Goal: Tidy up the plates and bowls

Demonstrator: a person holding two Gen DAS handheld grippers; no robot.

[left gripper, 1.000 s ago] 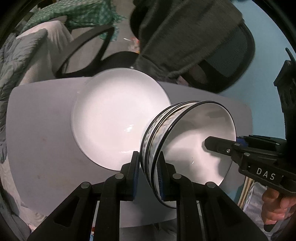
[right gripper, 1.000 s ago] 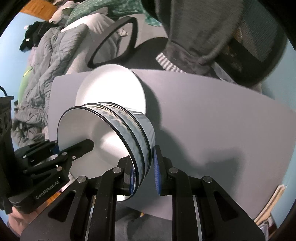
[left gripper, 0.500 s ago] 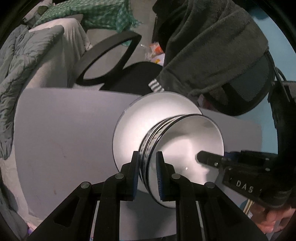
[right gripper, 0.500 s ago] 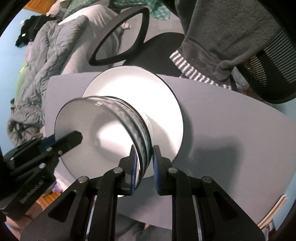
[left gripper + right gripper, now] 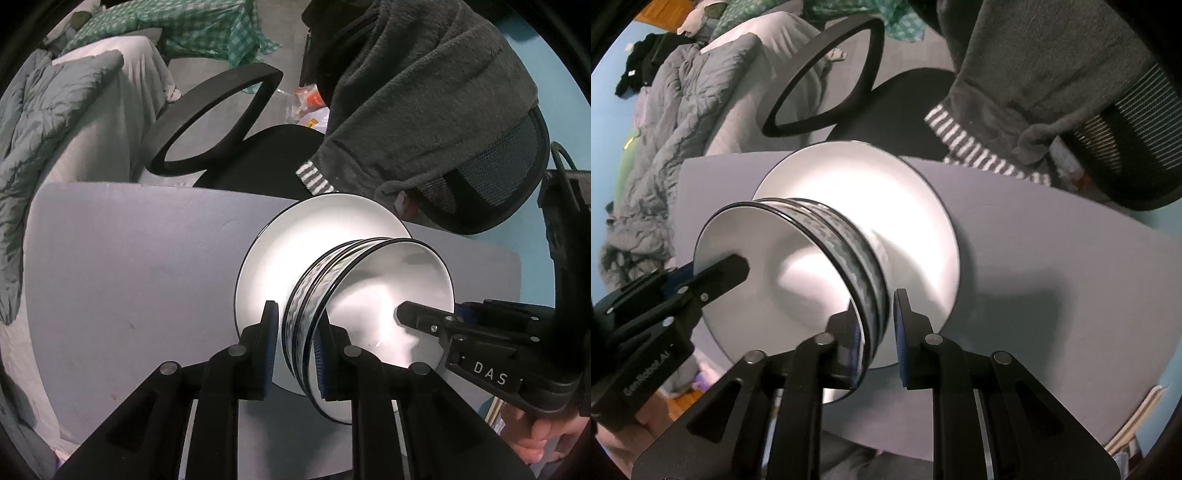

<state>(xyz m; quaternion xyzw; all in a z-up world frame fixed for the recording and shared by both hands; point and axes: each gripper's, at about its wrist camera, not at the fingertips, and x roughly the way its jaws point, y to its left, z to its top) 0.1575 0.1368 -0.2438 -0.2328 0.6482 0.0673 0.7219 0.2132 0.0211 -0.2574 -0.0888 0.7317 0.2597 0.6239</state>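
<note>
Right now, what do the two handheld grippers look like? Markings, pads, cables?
Both are black plastic with screw-pinned finger linkages and blue ribbed pads. The right gripper is marked "DAS", with a black cable behind it. The left gripper reads "GenRobot.AI" on its side.

The left gripper (image 5: pixel 295 334) points steeply down at a grey table (image 5: pixel 129 277), its blue-padded jaws closed on the near rim of a stack of bowls (image 5: pixel 369 306) with black-edged rims and a wavy band outside. The stack sits over a white plate (image 5: pixel 295 243) lying on the table. From the right, the right gripper (image 5: pixel 413 314) reaches in, one finger inside the top bowl, a hand (image 5: pixel 546 435) gripping its handle. Beyond the table stands a black office chair (image 5: pixel 236 140) draped with a dark grey garment (image 5: pixel 424 103).
</note>
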